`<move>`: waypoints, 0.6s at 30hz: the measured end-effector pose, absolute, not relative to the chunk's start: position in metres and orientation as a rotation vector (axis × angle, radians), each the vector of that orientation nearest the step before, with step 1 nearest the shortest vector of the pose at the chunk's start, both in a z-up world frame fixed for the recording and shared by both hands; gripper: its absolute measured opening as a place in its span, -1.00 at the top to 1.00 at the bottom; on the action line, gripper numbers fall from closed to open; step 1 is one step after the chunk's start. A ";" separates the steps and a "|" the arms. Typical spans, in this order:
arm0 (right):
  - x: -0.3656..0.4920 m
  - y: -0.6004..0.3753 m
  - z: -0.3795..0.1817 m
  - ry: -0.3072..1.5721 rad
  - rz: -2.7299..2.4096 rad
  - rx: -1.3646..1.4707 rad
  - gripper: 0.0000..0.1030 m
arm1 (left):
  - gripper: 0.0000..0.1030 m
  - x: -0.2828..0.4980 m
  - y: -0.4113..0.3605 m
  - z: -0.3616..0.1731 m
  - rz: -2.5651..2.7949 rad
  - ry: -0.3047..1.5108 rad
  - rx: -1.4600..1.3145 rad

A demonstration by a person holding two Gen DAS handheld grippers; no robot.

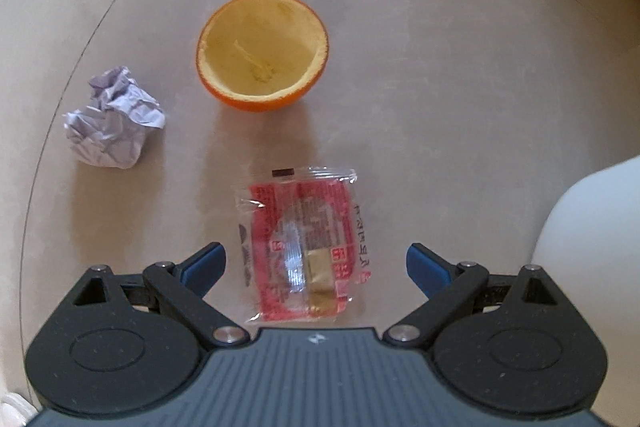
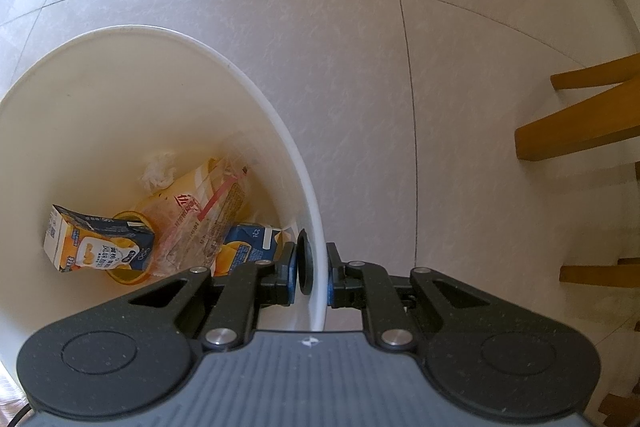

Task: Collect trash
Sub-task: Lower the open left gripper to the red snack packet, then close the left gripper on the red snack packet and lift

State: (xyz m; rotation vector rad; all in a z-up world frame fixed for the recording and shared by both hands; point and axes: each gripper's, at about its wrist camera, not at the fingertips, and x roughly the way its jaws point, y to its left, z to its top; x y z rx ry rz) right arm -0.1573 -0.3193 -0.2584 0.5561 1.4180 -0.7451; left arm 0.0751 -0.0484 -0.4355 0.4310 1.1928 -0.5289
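Observation:
On the glass table top my left gripper (image 1: 316, 269) stands open, its blue pads on either side of a red and clear snack wrapper (image 1: 306, 247) lying flat. Beyond it sits a hollow half orange peel (image 1: 262, 53), and to the left a crumpled ball of pale paper (image 1: 112, 125). My right gripper (image 2: 312, 273) is shut on the rim of a white trash bin (image 2: 276, 131), one finger inside the wall and one outside. Inside the bin lie two drink cartons (image 2: 96, 245), a clear plastic bag (image 2: 200, 215) and a wad of tissue (image 2: 158, 173).
The round glass edge (image 1: 52, 131) curves along the left of the table. The bin's white side (image 1: 592, 247) shows at the right of the left wrist view. Wooden chair legs (image 2: 576, 131) stand on the tiled floor right of the bin.

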 end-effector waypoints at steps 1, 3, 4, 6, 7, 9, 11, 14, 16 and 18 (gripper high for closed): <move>-0.157 -0.319 -0.258 1.417 -0.747 0.558 0.69 | -0.88 0.076 -0.050 -0.438 -0.522 1.196 0.431; -0.157 -0.319 -0.259 1.416 -0.750 0.557 0.69 | -0.88 0.077 -0.052 -0.442 -0.499 1.208 0.419; -0.157 -0.319 -0.259 1.415 -0.751 0.556 0.68 | -0.88 0.077 -0.053 -0.443 -0.489 1.215 0.415; -0.157 -0.319 -0.259 1.414 -0.750 0.553 0.68 | -0.88 0.078 -0.055 -0.449 -0.461 1.227 0.418; -0.158 -0.319 -0.259 1.413 -0.752 0.557 0.68 | -0.88 0.079 -0.055 -0.452 -0.453 1.231 0.419; -0.158 -0.319 -0.259 1.412 -0.753 0.557 0.68 | -0.90 0.078 -0.057 -0.456 -0.427 1.213 0.439; -0.158 -0.319 -0.259 1.412 -0.753 0.555 0.68 | -0.93 0.078 -0.060 -0.460 -0.418 1.196 0.466; -0.158 -0.319 -0.259 1.411 -0.755 0.556 0.68 | -0.97 0.077 -0.064 -0.462 -0.407 1.191 0.475; -0.158 -0.319 -0.258 1.411 -0.755 0.554 0.68 | -0.87 0.078 -0.064 -0.462 -0.404 1.187 0.457; -0.158 -0.319 -0.258 1.412 -0.755 0.555 0.68 | -0.73 0.077 -0.064 -0.459 -0.401 1.169 0.440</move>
